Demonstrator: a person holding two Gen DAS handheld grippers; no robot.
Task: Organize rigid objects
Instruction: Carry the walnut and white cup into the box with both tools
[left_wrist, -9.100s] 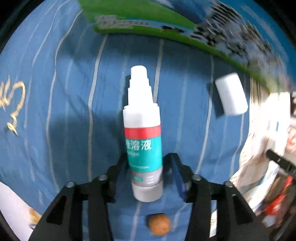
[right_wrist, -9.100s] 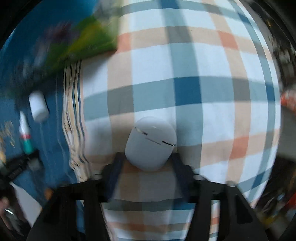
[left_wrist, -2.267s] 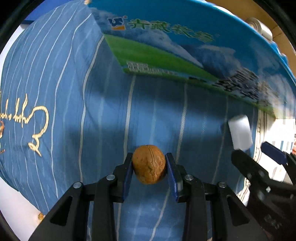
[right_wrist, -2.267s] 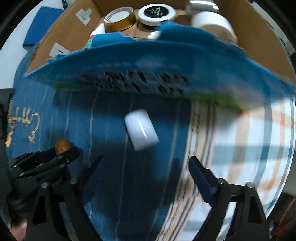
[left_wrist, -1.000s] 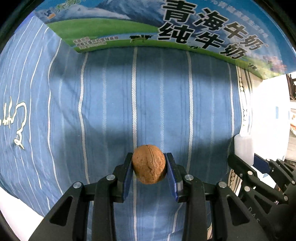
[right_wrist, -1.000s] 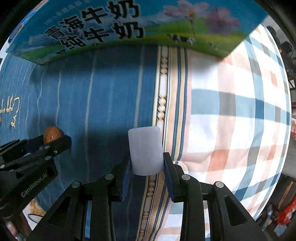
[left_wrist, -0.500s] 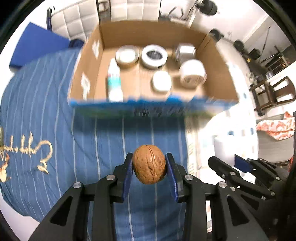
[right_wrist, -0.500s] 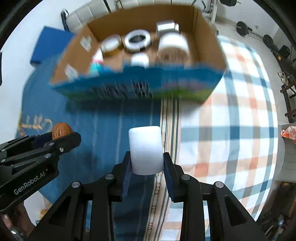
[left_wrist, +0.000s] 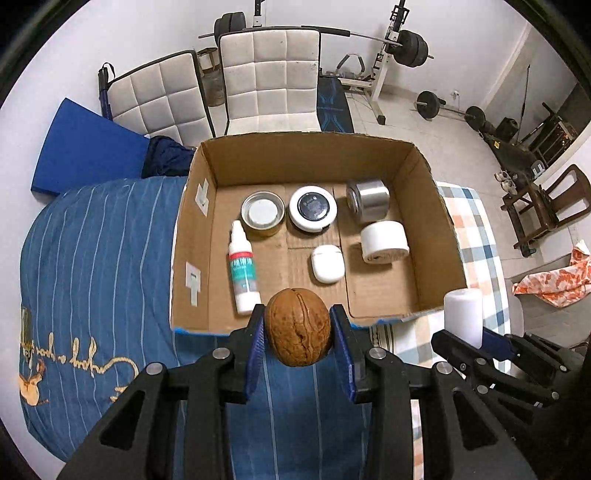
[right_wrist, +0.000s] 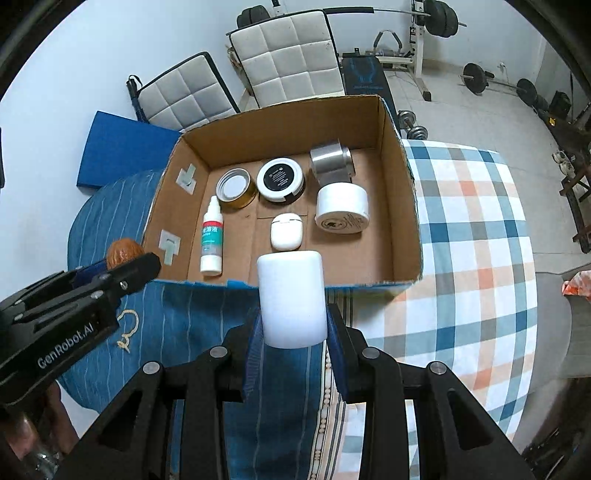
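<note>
My left gripper is shut on a brown walnut, held high above the near wall of an open cardboard box. My right gripper is shut on a white cylindrical bottle, also raised over the box's near edge. The right gripper with the bottle shows at the right of the left wrist view; the left gripper with the walnut shows at the left of the right wrist view. In the box lie a spray bottle, a white earbud case, two round tins, a metal can and a white tape roll.
The box stands on a bed with a blue striped cloth at left and a plaid cloth at right. Two white padded chairs, a blue mat and gym weights stand beyond the box.
Both grippers have risen with their objects; the view has gone from close over the cloth and the box's printed side to high above the open box.
</note>
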